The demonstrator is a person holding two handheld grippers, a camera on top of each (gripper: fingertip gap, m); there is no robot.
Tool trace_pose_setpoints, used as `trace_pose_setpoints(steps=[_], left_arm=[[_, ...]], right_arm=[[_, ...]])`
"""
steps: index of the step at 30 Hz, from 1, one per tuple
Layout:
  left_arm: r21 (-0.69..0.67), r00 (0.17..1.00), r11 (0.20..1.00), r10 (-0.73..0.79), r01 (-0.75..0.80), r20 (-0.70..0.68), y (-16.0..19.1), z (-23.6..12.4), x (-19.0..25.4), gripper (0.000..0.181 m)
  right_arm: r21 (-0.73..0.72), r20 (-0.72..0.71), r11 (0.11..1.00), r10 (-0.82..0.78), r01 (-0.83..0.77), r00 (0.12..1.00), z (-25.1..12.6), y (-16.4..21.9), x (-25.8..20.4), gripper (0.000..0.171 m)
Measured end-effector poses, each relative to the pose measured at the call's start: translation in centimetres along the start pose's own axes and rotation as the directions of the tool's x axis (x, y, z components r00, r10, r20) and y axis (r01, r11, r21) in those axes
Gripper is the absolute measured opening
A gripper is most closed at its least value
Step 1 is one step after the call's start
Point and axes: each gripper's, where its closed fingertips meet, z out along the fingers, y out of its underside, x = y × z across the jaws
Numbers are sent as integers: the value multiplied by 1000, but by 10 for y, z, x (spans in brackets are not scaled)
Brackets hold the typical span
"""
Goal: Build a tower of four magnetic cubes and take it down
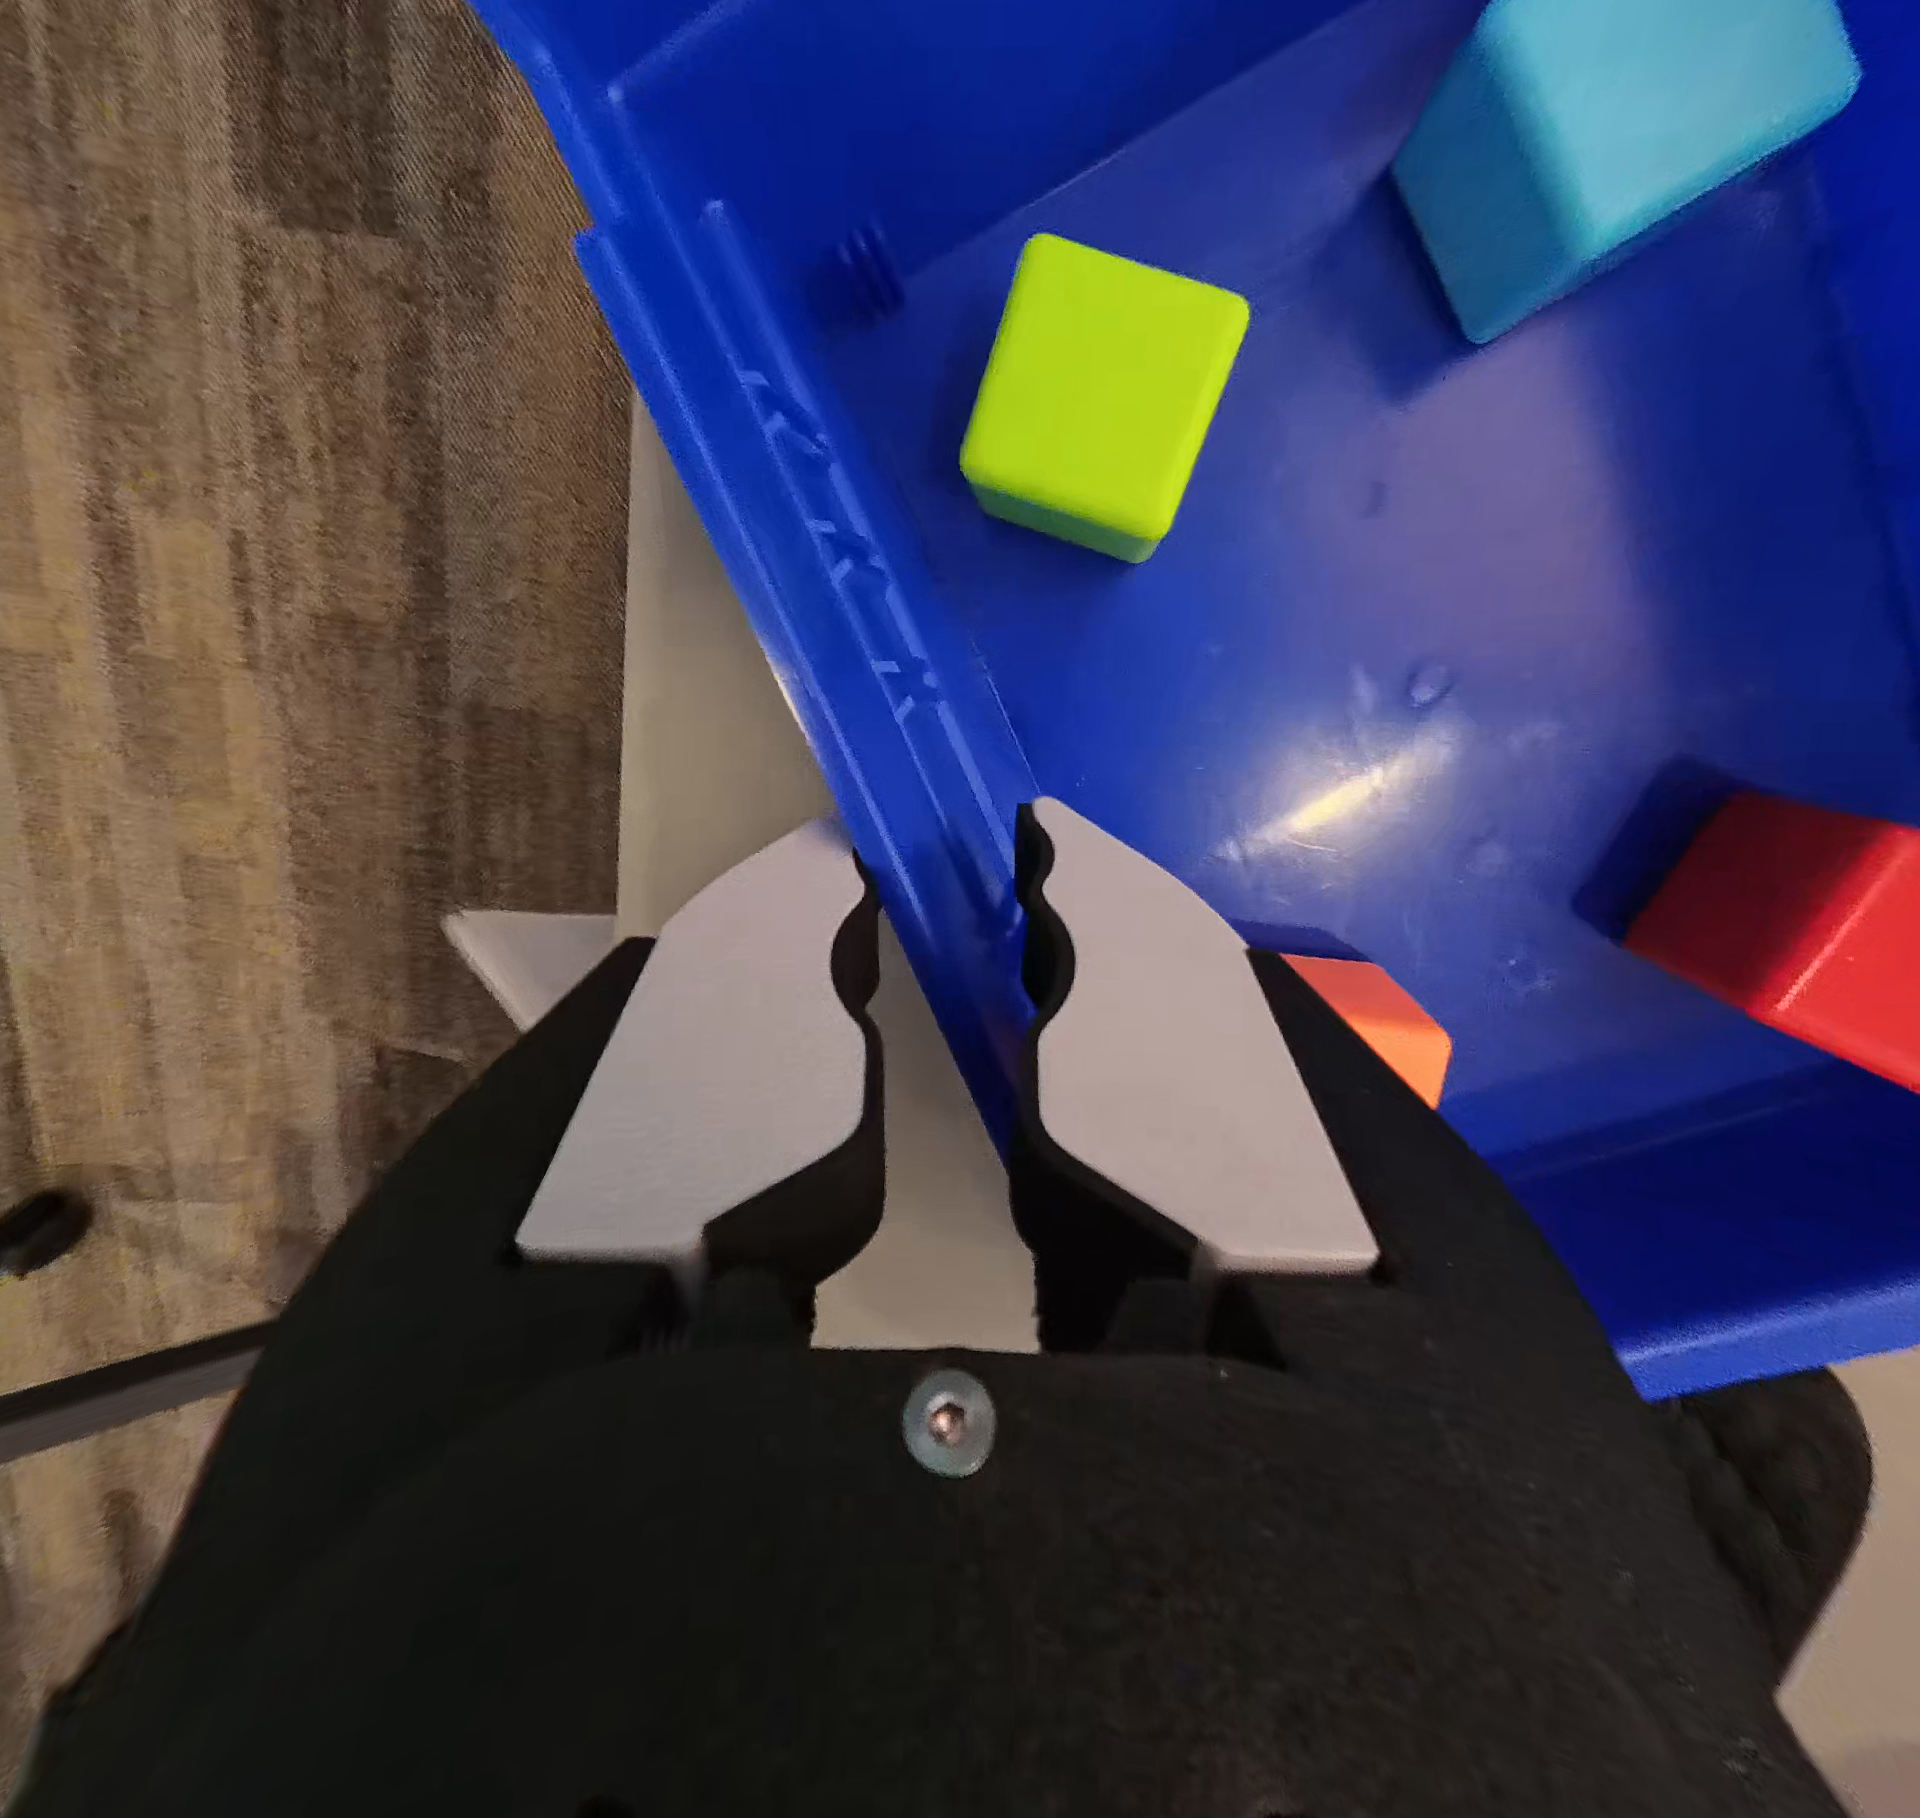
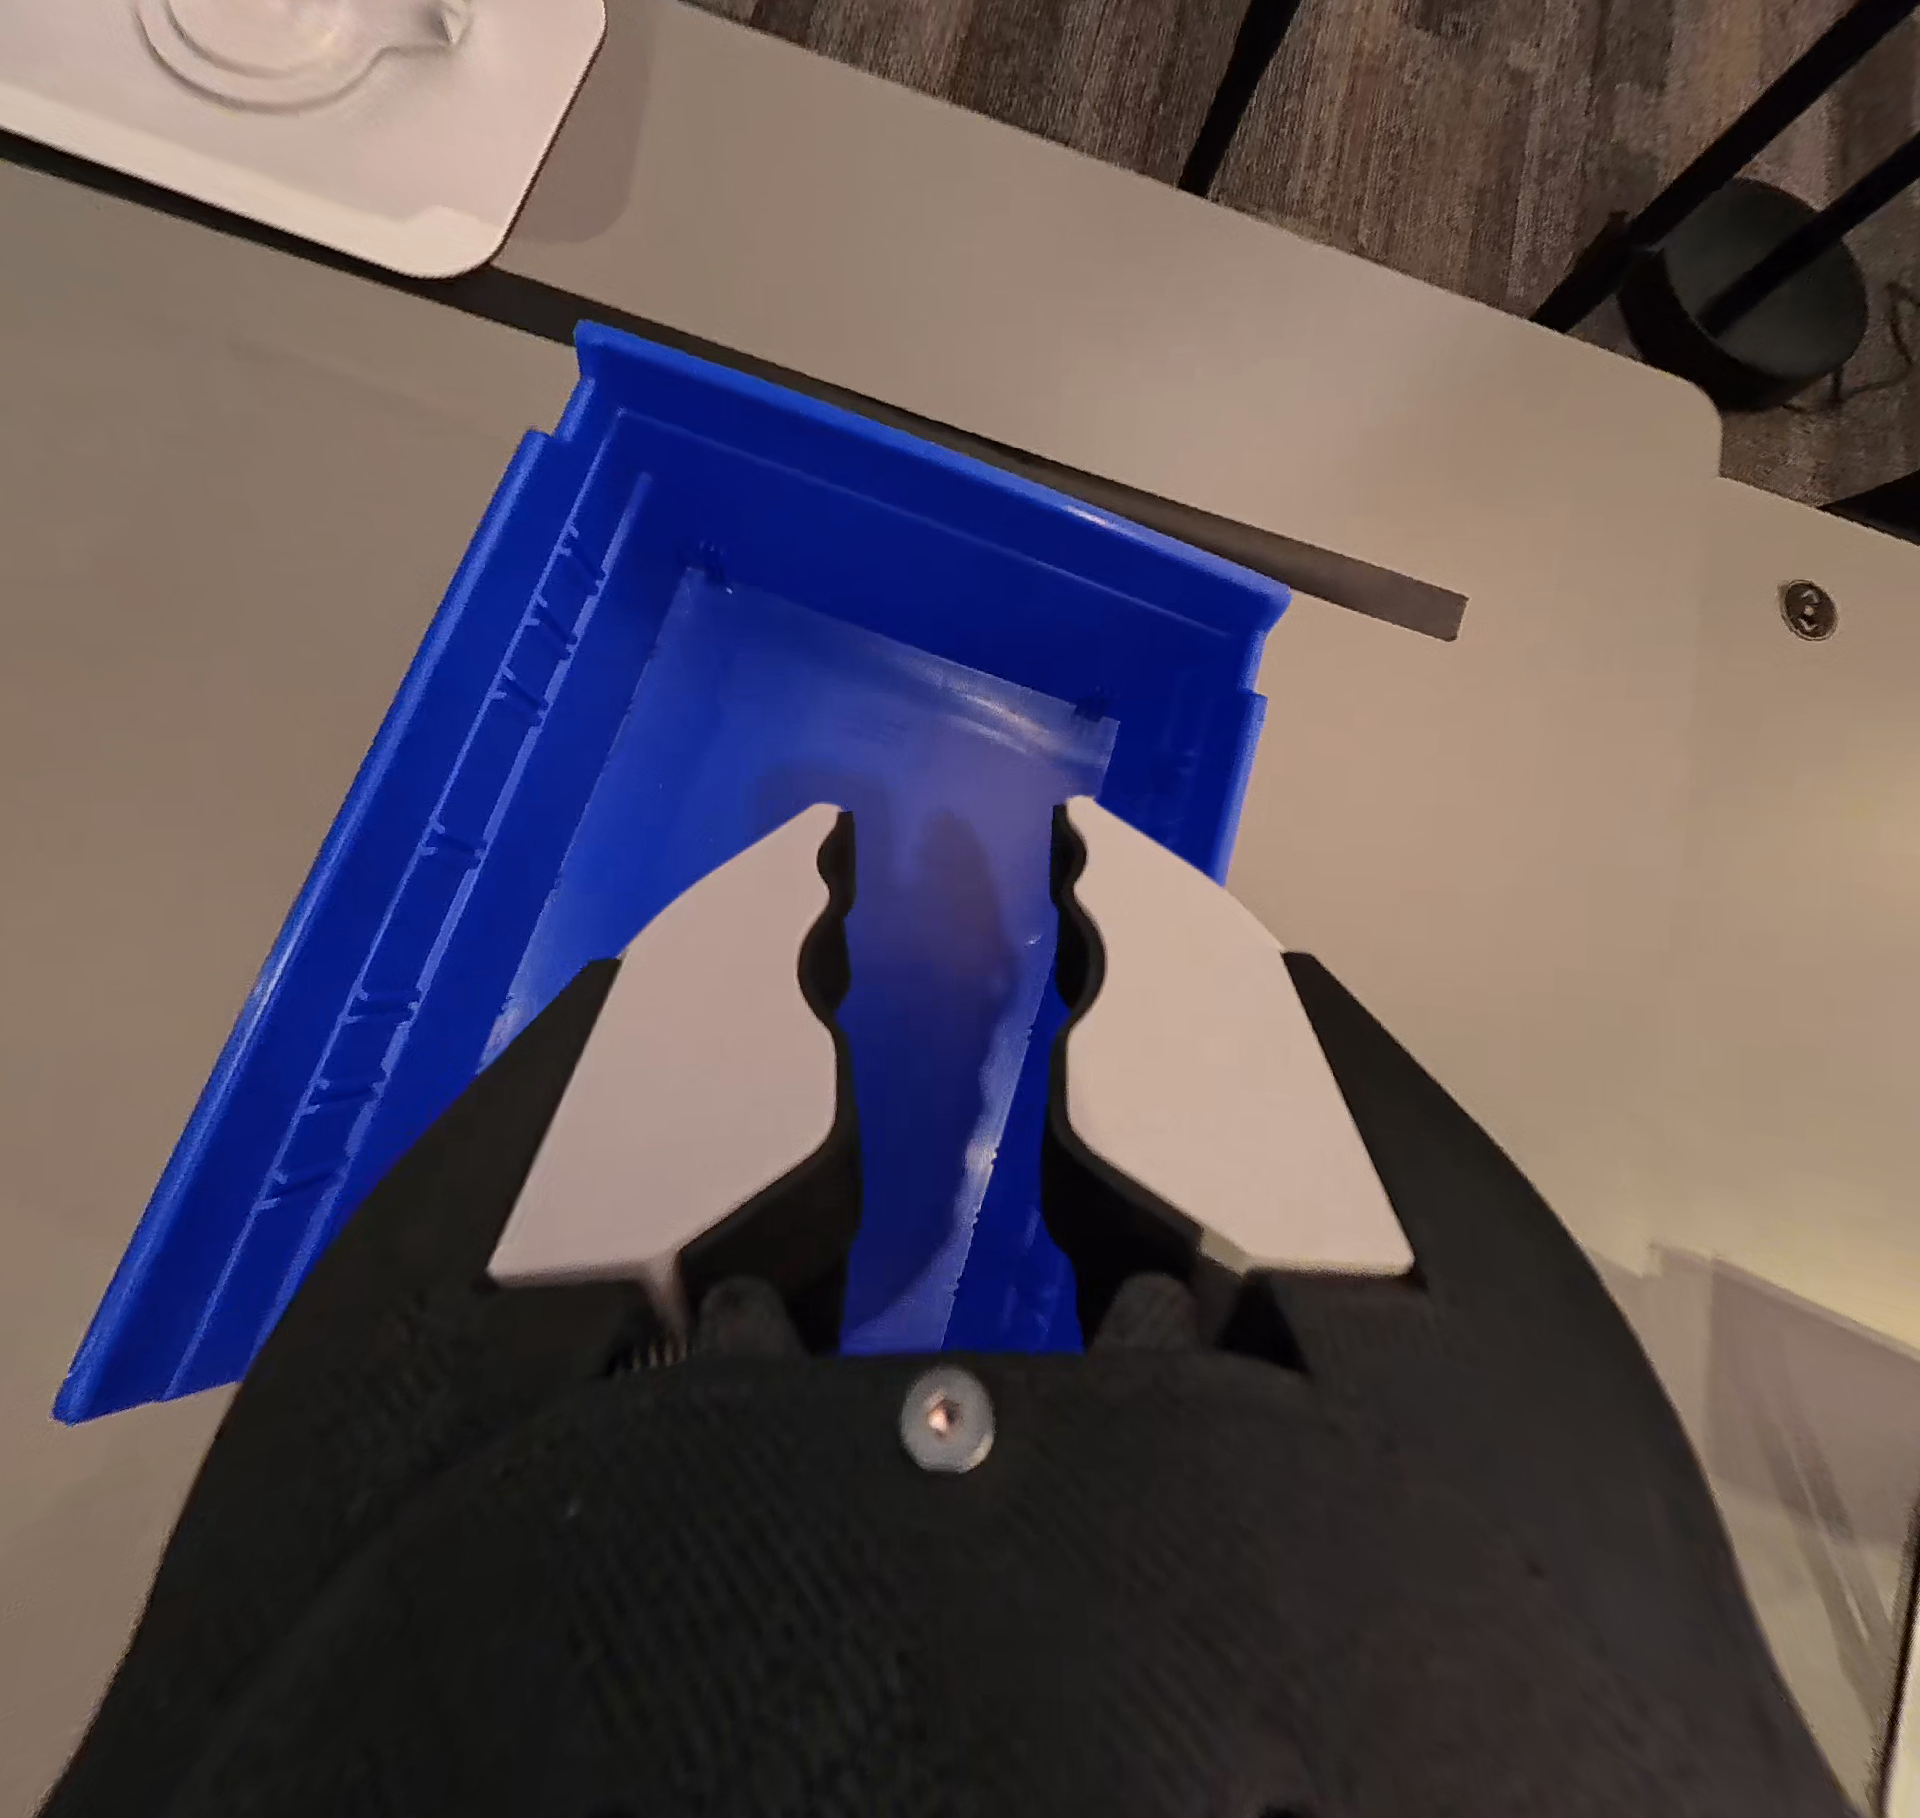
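Left claw (image 1: 945, 859) clamped; right claw (image 2: 951, 812) parted, empty.

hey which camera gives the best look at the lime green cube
The left wrist view. The lime green cube sits unobstructed on the floor of the blue bin. The right wrist view shows none of it: only a blue bin's bare floor between the right gripper fingers.
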Motion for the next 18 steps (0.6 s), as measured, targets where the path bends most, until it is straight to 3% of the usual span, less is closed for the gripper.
trace_pose_setpoints(steps=[7, 13, 18], left_arm=[[126, 963, 956, 259, -267, 77, -45, 13, 16, 24], [163, 862, 850, 471, -500, 188, -72, 19, 37, 29], [179, 884, 868, 435, -462, 172, -75, 19, 44, 29]], right_arm=[[-76, 5, 996, -48, 48, 999, 19, 7, -10, 36], [-117, 15, 989, -83, 84, 996, 31, 11, -19, 35], [-192, 17, 975, -114, 115, 993, 43, 22, -22, 35]])
